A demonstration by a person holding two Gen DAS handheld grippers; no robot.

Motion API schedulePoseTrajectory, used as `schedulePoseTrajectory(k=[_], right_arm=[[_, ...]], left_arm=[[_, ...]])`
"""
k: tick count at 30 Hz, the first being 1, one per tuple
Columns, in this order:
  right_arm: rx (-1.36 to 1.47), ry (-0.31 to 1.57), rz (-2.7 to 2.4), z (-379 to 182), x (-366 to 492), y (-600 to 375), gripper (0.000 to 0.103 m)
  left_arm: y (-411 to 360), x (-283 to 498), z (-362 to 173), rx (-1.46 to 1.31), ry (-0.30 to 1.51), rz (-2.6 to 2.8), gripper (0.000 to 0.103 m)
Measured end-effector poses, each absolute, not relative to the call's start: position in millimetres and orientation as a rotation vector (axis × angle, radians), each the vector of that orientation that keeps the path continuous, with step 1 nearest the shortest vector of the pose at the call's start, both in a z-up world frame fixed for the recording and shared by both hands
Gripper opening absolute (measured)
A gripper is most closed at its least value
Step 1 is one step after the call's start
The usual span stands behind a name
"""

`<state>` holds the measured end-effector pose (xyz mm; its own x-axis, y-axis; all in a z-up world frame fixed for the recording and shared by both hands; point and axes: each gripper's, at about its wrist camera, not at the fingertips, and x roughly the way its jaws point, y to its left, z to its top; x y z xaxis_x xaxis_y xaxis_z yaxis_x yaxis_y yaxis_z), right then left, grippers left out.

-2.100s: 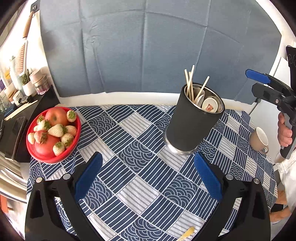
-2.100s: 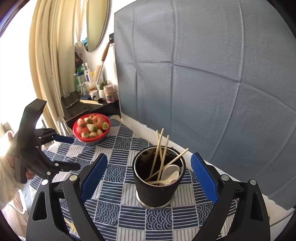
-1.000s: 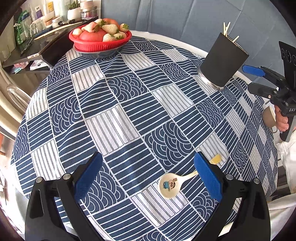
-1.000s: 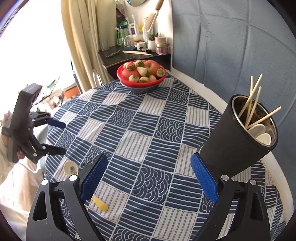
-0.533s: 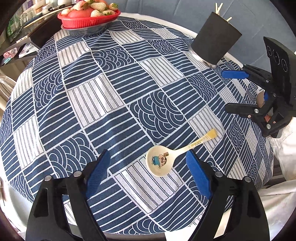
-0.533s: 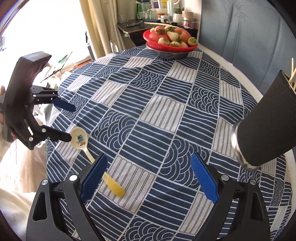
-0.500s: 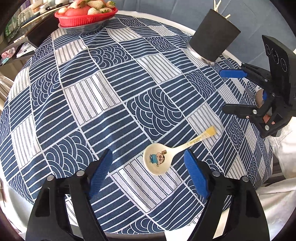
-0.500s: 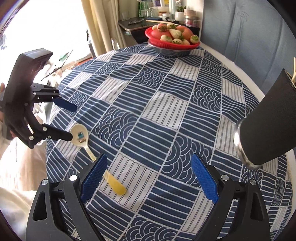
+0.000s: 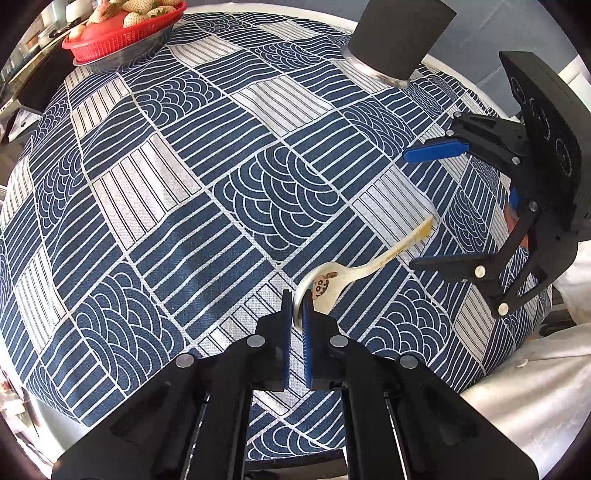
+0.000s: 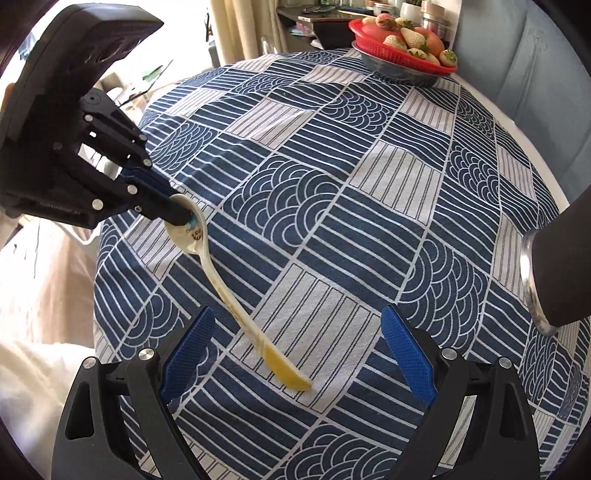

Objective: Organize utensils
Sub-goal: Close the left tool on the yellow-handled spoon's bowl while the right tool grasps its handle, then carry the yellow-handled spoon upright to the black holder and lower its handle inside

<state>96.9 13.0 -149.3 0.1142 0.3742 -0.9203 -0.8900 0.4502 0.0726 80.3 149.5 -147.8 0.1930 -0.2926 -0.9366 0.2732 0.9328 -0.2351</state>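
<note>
Spoon [image 9: 334, 282] bowl rim pinched, seemingly, between left hand-held gripper [image 9: 295, 312] pads.

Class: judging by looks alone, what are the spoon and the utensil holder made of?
Spoon: probably glazed ceramic or melamine; glossy cream surface, printed cartoon, yellow handle tip. Utensil holder: matte black wall, maybe a sleeve or coating, over a shiny metal base ring, likely steel.
</note>
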Motion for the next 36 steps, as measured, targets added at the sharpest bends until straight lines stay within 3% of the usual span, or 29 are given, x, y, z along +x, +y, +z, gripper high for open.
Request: schedulePoseTrajectory(k=[4,6,9,14,36], right_arm=[[-0.636,1.062,1.037,-153,85,19,0.081],[-0.671,1.057,1.048,-156,79,23,0.066],[-0.696,1.045,1.077,-157,72,26,0.019],[-0.72,1.025,1.083,-153,68,29,0.015],[-0.572,0.84,0.871,-61,121,-18,0.015]], left_arm=[[149,81,-141,-0.006,1.303,-0.401,0.005],[149,81,-137,0.003,1.296,-0.41,0.005],[147,82,-133,0.025,1.288,-0.41,0.005],[143,85,-121,0.074,1.254,-0.402,0.005],[94,137,-2,0.32,0.982,-0.475,0.007]])
